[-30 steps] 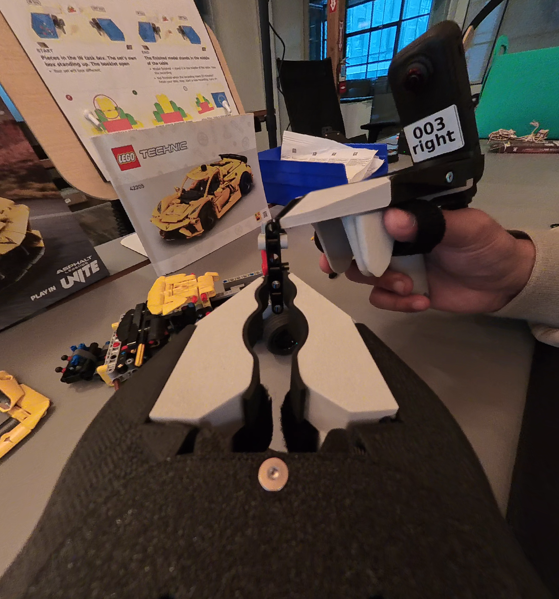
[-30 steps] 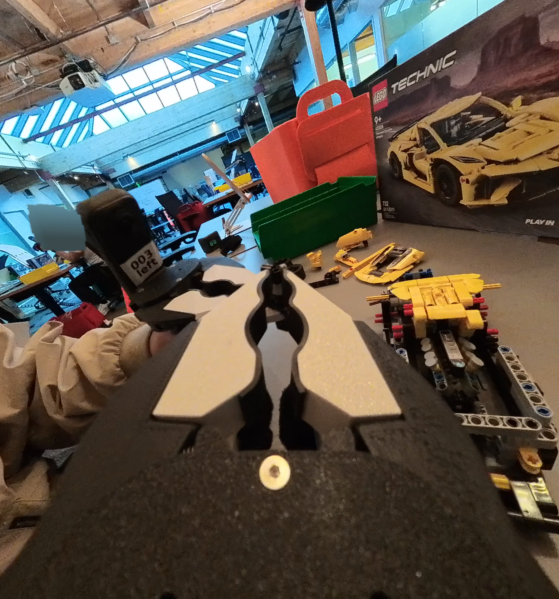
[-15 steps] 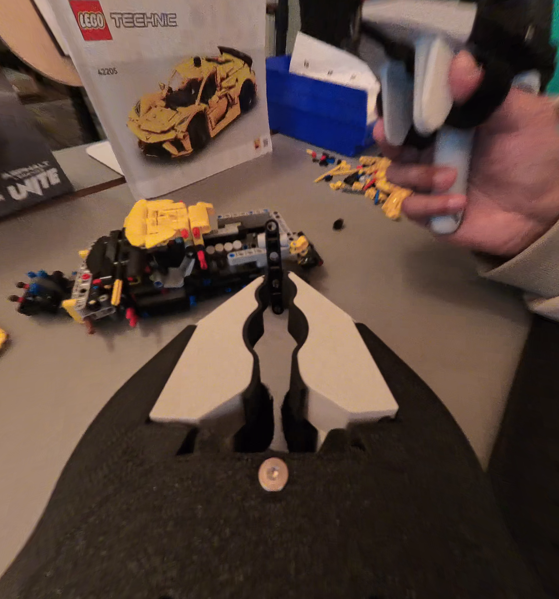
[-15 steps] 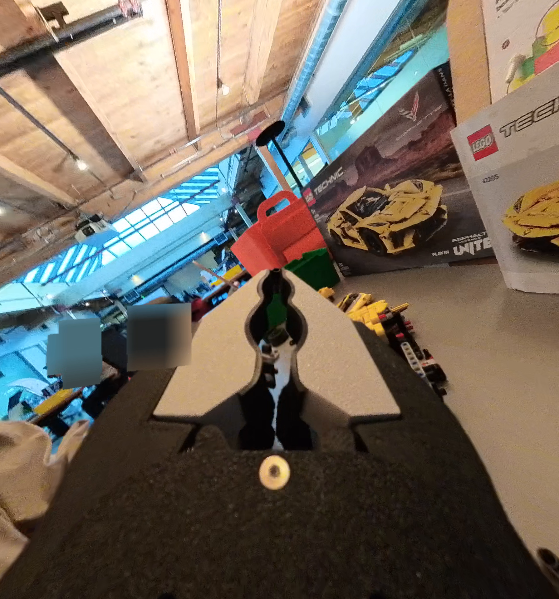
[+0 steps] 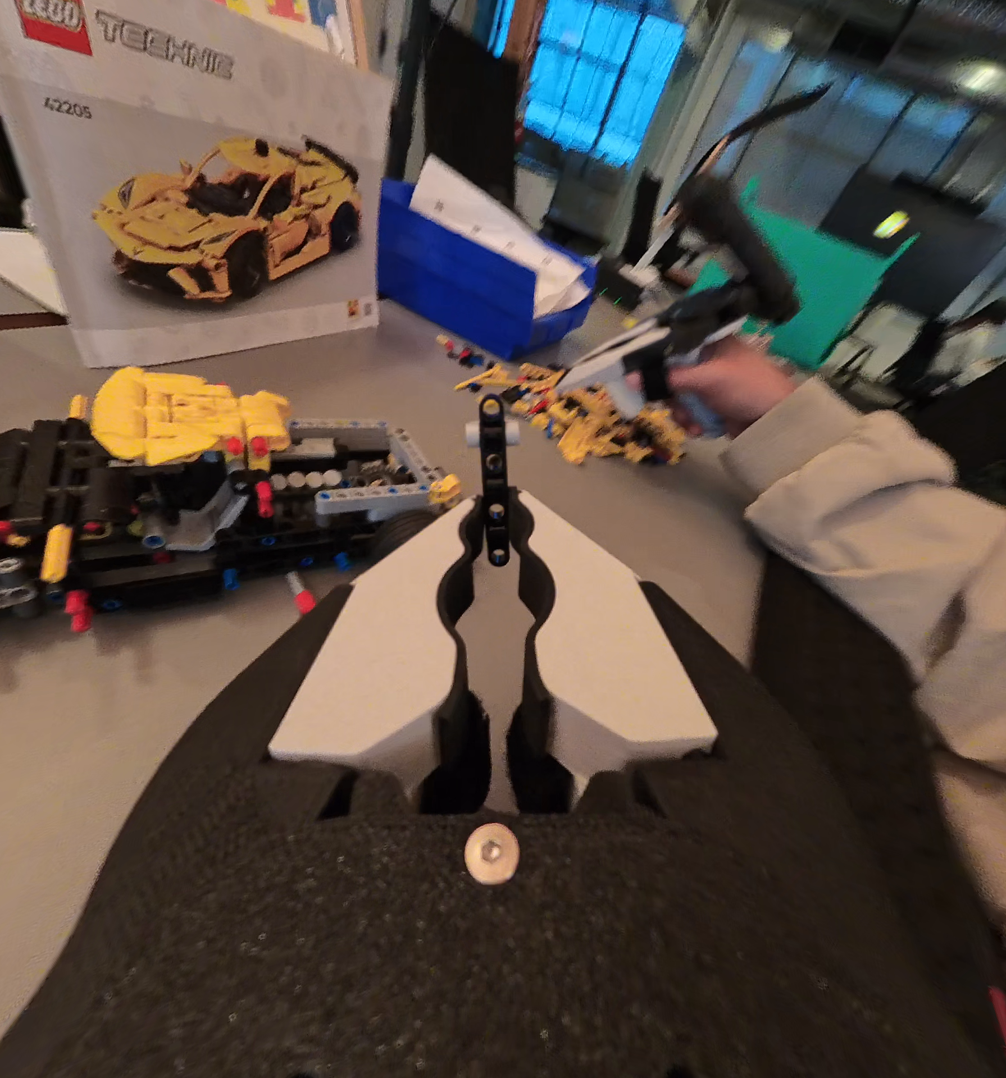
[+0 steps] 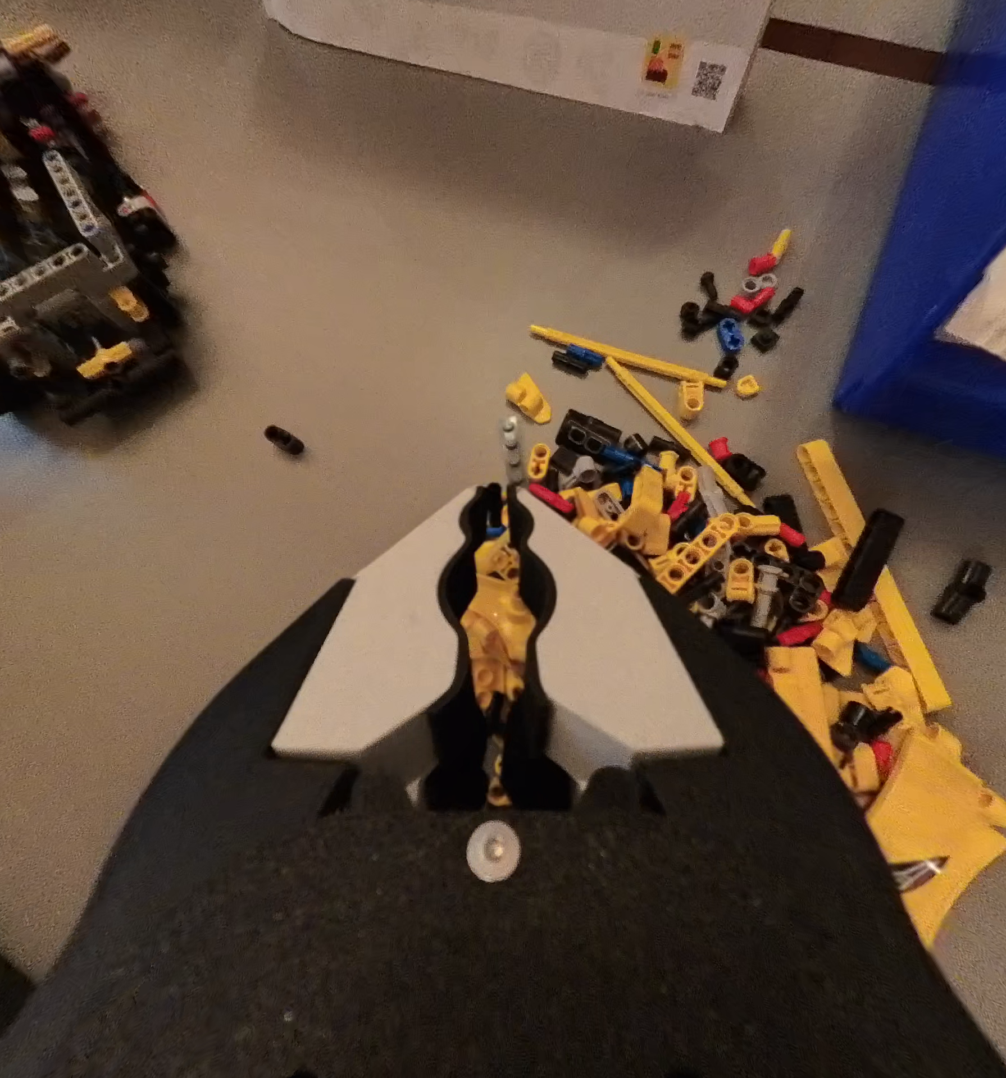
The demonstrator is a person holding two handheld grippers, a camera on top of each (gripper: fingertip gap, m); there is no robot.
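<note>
My left gripper [image 5: 496, 508] is shut on a black holed beam [image 5: 493, 466]. It holds the beam upright above the grey table [image 5: 634, 525], and a short grey pin crosses the beam near its top. My right gripper [image 6: 503, 496] points down at the near edge of a pile of loose yellow, black and red parts [image 6: 693, 542]. Its fingers stand a little apart, and yellow parts show through the narrow gap. A small black and blue piece shows at its tips; I cannot tell if the pads touch it. In the left wrist view the right gripper [image 5: 576, 373] is blurred over the same pile [image 5: 599, 408].
A half-built black and yellow car chassis [image 5: 197, 484] lies on the left and also shows in the right wrist view [image 6: 51, 280]. Behind stand an instruction booklet [image 5: 197, 192] and a blue bin with papers [image 5: 459, 274]. A loose black pin [image 6: 283, 439] and a small cluster of parts [image 6: 734, 309] lie on the table.
The right gripper left the beam, swung from pointing upward down to the parts pile, and its fingers parted slightly. The left gripper kept hold of the beam and tilted toward the table.
</note>
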